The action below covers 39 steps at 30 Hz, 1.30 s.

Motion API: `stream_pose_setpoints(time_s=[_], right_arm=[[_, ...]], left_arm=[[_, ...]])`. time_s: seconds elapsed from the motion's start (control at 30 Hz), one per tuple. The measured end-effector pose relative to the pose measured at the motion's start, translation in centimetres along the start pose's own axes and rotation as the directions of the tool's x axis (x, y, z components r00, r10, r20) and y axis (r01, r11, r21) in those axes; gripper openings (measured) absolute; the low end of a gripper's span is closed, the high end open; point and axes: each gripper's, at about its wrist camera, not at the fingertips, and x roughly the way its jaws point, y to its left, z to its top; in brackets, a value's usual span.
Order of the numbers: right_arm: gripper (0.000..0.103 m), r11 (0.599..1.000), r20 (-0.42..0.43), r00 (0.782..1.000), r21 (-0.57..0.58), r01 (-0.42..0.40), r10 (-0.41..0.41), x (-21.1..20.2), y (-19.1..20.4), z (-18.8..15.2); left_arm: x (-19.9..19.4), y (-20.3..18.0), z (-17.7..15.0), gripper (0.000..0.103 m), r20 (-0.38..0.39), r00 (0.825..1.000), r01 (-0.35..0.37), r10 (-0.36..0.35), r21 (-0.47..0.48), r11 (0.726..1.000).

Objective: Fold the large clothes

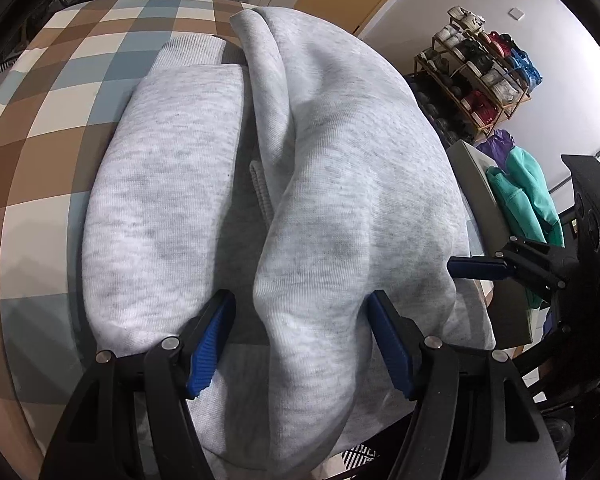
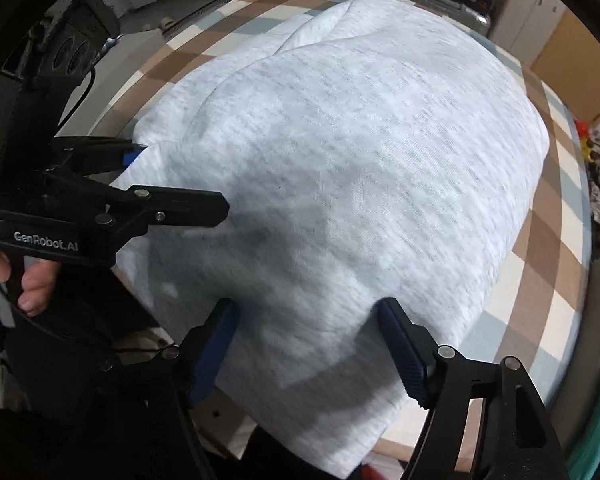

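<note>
So the grey sweatshirt (image 1: pixel 228 200) is lying on the checkered counter (image 1: pixel 60 92), sleeves already tucked in over the body, near hem hanging off the front edge. Both grippers are at that near end with their jaws apart, fabric sitting between the fingers but nothing pinched. The left gripper (image 1: pixel 300 340) straddles the ridge between the two folded sides, the right gripper (image 2: pixel 308 344) is over the right-hand part. If it were me I'd bite deep enough to catch every layer, both sides level, then lift and carry the hem toward the collar together so the sleeves don't slide out.
</note>
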Motion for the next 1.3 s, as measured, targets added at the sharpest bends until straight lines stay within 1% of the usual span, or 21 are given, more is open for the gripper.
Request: stream_pose_setpoints(time_s=[0.07,0.1,0.13,0.17,0.23,0.27,0.37,0.43,0.47,0.5,0.53,0.6,0.63,0.7,0.83,0.97,1.03,1.13,1.2,1.23,1.3], right_arm=[[0.075,0.999,0.031,0.999,0.021,-0.036,0.035,-0.2,-0.8,-0.2],[0.072,0.997,0.058,0.997,0.037,-0.060,0.058,-0.8,-1.4,-0.5],[0.060,0.996,0.076,0.995,0.055,-0.070,0.066,-1.2,-2.1,-0.7],[0.054,0.992,0.099,0.991,0.083,-0.096,0.088,-2.1,-2.8,-1.0],[0.023,0.960,0.150,0.965,0.150,-0.236,0.214,-3.7,-4.1,-1.7],[0.016,0.937,0.171,0.948,0.181,-0.298,0.268,-4.4,-4.5,-2.2],[0.017,0.922,0.214,0.932,0.195,-0.335,0.293,-5.0,-4.0,-3.8],[0.015,0.898,0.151,0.933,0.258,-0.357,0.328,-2.7,-4.0,-4.6],[0.013,0.875,0.156,0.926,0.304,-0.377,0.345,-1.2,-4.4,-5.0],[0.000,0.847,0.171,0.911,0.337,-0.411,0.375,-0.1,-4.7,-5.3],[0.000,0.812,0.176,0.890,0.365,-0.456,0.421,0.9,-5.2,-5.6],[0.000,0.713,0.237,0.831,0.431,-0.554,0.503,2.8,-6.2,-6.1],[0.000,0.703,0.255,0.823,0.429,-0.567,0.508,2.7,-6.3,-6.3],[0.000,0.729,0.296,0.830,0.398,-0.558,0.473,2.2,-5.8,-6.8],[0.000,0.788,0.354,0.852,0.353,-0.504,0.387,1.7,-4.3,-7.2],[0.000,0.767,0.376,0.838,0.367,-0.526,0.395,2.0,-4.1,-7.0],[0.000,0.747,0.381,0.827,0.377,-0.547,0.413,2.3,-4.7,-7.1],[0.000,0.747,0.381,0.823,0.369,-0.553,0.421,2.5,-4.9,-7.1],[0.000,0.737,0.383,0.815,0.369,-0.566,0.434,2.6,-5.3,-7.3],[0.000,0.731,0.384,0.811,0.371,-0.573,0.441,2.6,-5.6,-7.5],[0.000,0.720,0.386,0.804,0.373,-0.585,0.453,2.5,-6.2,-7.8]], left_arm=[[0.0,0.1,0.1,0.065,-0.001,1.000,0.005,-0.005,-0.001,1.000],[0.0,0.0,0.1,0.065,-0.001,1.000,0.006,-0.006,-0.003,1.000],[0.0,0.1,0.1,0.065,0.000,1.000,0.009,-0.009,-0.004,1.000],[0.0,0.2,0.0,0.065,0.002,1.000,0.013,-0.013,-0.006,1.000],[-0.1,0.3,0.0,0.065,0.005,1.000,0.020,-0.020,-0.008,1.000],[-0.1,0.3,0.0,0.065,0.006,1.000,0.021,-0.021,-0.010,1.000],[-0.2,0.2,-0.1,0.065,0.008,1.000,0.014,-0.014,-0.012,1.000],[-0.2,0.3,-0.2,0.065,0.010,1.000,0.013,-0.013,-0.015,1.000],[-0.2,0.2,-0.2,0.065,0.008,1.000,0.011,-0.011,-0.014,1.000],[-0.2,0.1,-0.2,0.065,0.007,1.000,0.009,-0.009,-0.012,1.000],[-0.2,0.1,-0.1,0.065,0.006,1.000,0.007,-0.007,-0.012,1.000],[-0.2,0.0,-0.1,0.065,0.001,1.000,0.002,-0.002,-0.017,1.000],[-0.4,-0.1,-0.2,0.065,0.002,1.000,-0.005,0.005,-0.014,1.000],[-0.8,-0.4,-0.3,0.065,-0.009,1.000,-0.010,0.010,0.006,1.000],[-2.7,-1.7,0.7,0.065,-0.003,0.995,0.104,-0.104,0.007,0.995],[-3.0,-4.0,4.0,0.065,-0.031,0.992,0.121,-0.120,0.052,0.991],[-2.6,-4.8,5.9,0.065,-0.047,0.995,0.089,-0.087,0.052,0.995],[-2.2,-6.3,7.9,0.065,-0.132,0.991,0.014,-0.010,0.026,1.000],[-3.1,-7.5,8.1,0.065,-0.107,0.994,-0.002,0.009,0.071,0.997],[-3.7,-8.1,8.2,0.065,-0.094,0.994,-0.048,0.056,0.093,0.995],[-5.2,-8.7,8.2,0.065,-0.047,0.997,-0.058,0.063,0.100,0.993]])
